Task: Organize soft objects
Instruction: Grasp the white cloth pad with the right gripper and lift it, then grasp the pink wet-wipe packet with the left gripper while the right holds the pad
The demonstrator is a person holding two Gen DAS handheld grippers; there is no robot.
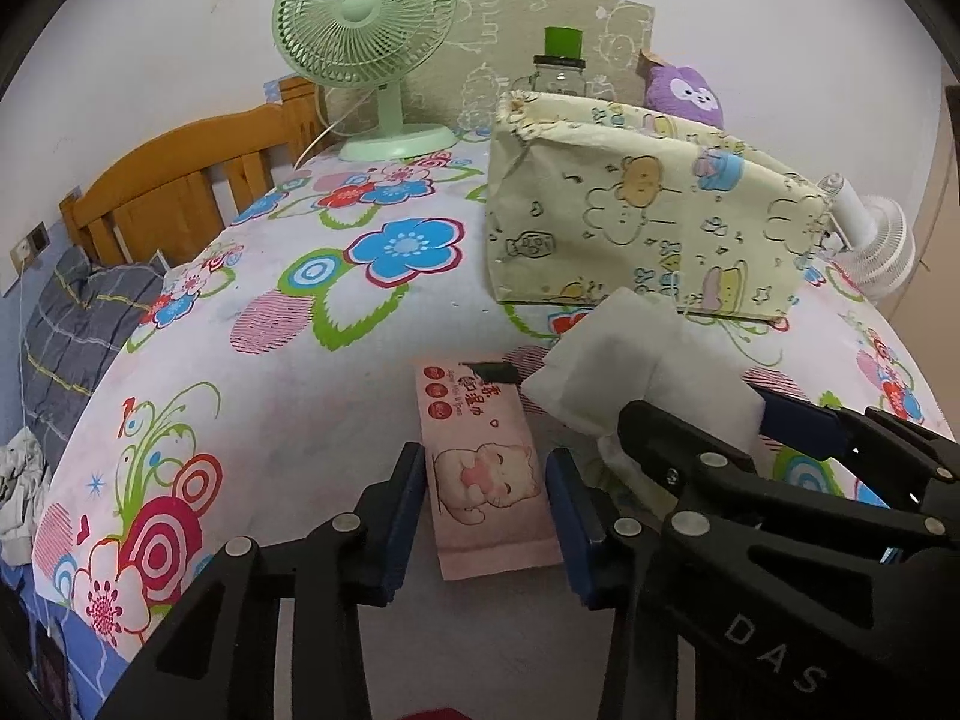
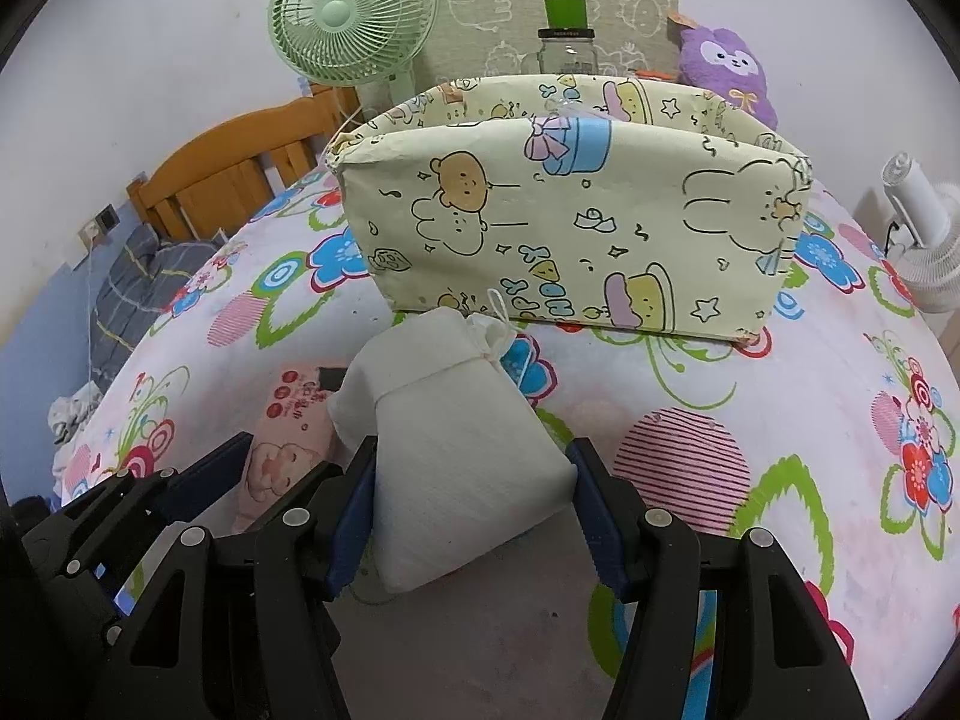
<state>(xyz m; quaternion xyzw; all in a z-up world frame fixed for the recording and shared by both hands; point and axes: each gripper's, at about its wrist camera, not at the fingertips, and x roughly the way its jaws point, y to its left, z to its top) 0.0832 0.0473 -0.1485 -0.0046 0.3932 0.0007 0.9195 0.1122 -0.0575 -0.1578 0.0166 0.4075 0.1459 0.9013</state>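
Note:
A pink wet-wipes pack [image 1: 489,480] with a cartoon cat lies flat on the flowered bedspread [image 1: 300,360]. My left gripper [image 1: 486,480] has its blue pads against both long edges of the pack. A white cloth drawstring pouch [image 2: 462,450] sits between the pads of my right gripper [image 2: 471,480], which is shut on it just above the bedspread. The pouch [image 1: 624,360] also shows to the right in the left wrist view. Behind both stands an open yellow fabric storage bin [image 2: 570,222] with cartoon prints. A purple plush toy [image 2: 729,69] sits behind the bin.
A green desk fan [image 1: 363,42] stands at the back left and a glass jar [image 1: 561,69] with a green lid behind the bin. A white fan [image 1: 876,234] lies at the right edge. A wooden headboard [image 1: 174,180] and grey pillow [image 1: 84,324] are to the left.

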